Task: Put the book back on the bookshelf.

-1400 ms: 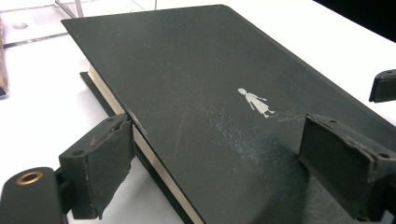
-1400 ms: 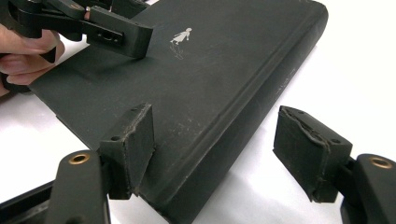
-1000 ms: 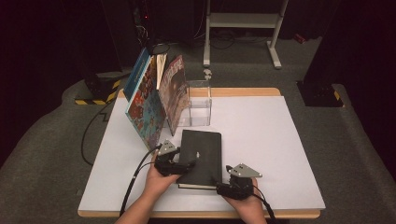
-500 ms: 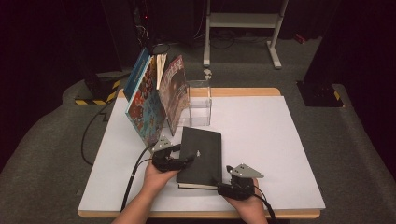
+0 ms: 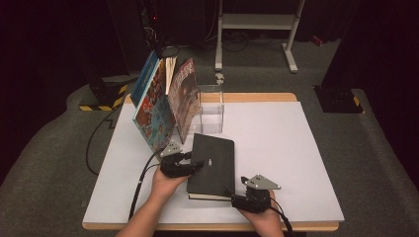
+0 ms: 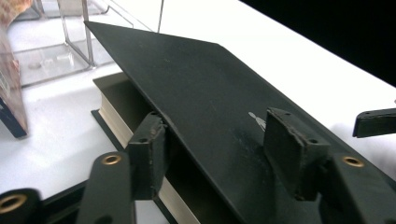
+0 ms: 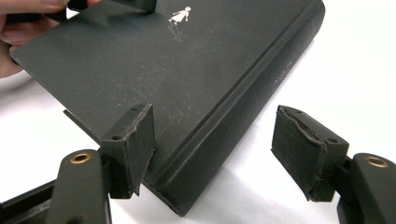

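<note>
A black hardcover book (image 5: 215, 160) lies on the white table (image 5: 296, 148). My left gripper (image 5: 195, 164) is at its left edge. In the left gripper view the front cover (image 6: 201, 84) is raised off the pages (image 6: 114, 112) and passes between my left gripper's (image 6: 219, 144) jaws, one pad under it and one above. The jaws have just been closing, with a gap still between the pads. My right gripper (image 5: 233, 196) is at the book's near spine corner. Its jaws (image 7: 219, 140) stand open, one pad on the cover (image 7: 196, 60), the other off the spine.
Several picture books (image 5: 158, 106) lean upright at the table's back left, beside a clear acrylic box (image 5: 211, 108). A metal stand (image 5: 257, 22) is on the floor beyond the table. A cable (image 5: 141, 180) trails from the left gripper over the table's near left.
The left gripper's jaws have narrowed around the cover's edge and the hand has nudged slightly toward the book. The right hand has kept still.
</note>
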